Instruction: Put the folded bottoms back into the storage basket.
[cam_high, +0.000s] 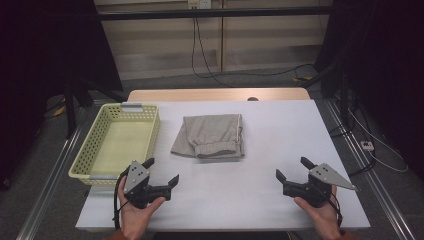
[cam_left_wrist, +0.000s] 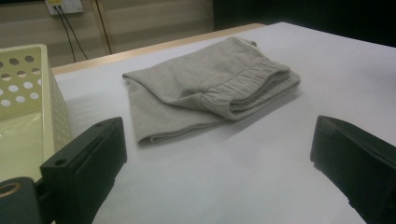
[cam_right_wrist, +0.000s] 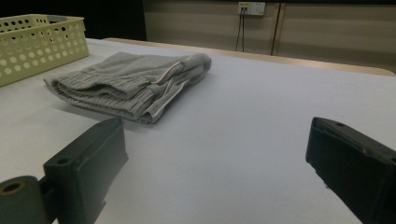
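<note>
Open tabletop up front, two things farther back

The white table (cam_high: 270, 150) lies bare between and ahead of both grippers, so either could slide straight forward. The folded grey trousers (cam_high: 212, 136) sit mid-table, and the yellow basket (cam_high: 117, 142) (walls raised, nothing inside) blocks the left edge, just beside the left gripper (cam_high: 161, 172). A clear lane runs between basket and trousers.

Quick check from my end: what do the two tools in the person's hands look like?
Both are black. The left tool and right tool each have two blocky jaws, a grey three-cornered plate on top and a black cable trailing by the wrist. The hands look bare; no sleeves are visible.
</note>
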